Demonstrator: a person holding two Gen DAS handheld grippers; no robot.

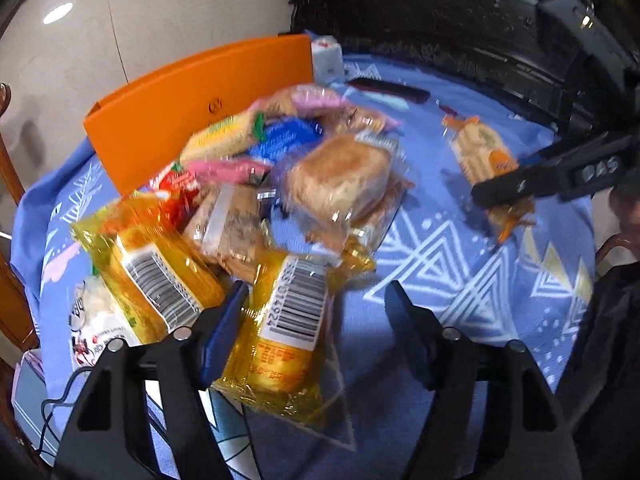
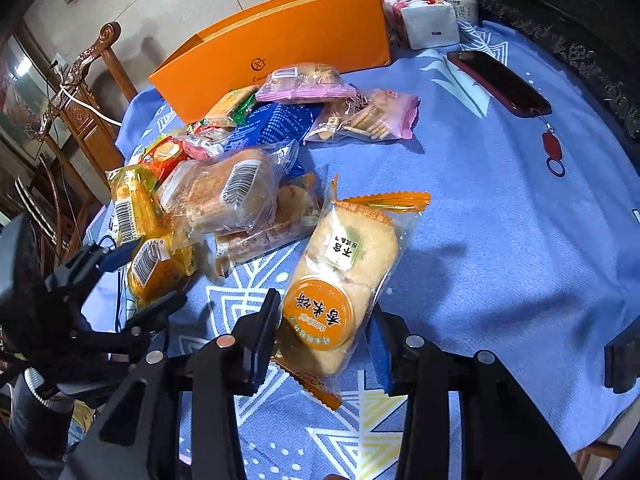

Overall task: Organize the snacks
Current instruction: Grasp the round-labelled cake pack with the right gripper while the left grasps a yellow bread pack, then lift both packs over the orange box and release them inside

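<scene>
A heap of wrapped snacks (image 1: pixel 280 184) lies on the blue patterned cloth in front of an open orange box (image 1: pixel 192 100). My left gripper (image 1: pixel 316 312) is open, its fingers either side of a yellow packet with a barcode (image 1: pixel 284 332). My right gripper (image 2: pixel 324 332) is open around an orange-trimmed rice cracker pack (image 2: pixel 344 276), which lies apart from the heap; the pads do not visibly press it. That pack (image 1: pixel 480 156) and the right gripper (image 1: pixel 496 192) show at right in the left wrist view. The orange box (image 2: pixel 280 44) stands behind the heap (image 2: pixel 248 152).
A dark red phone with a charm (image 2: pixel 500 84) lies at back right. A white tissue pack (image 2: pixel 428 20) and a can (image 2: pixel 464 4) stand beside the box. A carved wooden chair (image 2: pixel 84 92) is at left, dark carved furniture (image 2: pixel 560 20) behind the table.
</scene>
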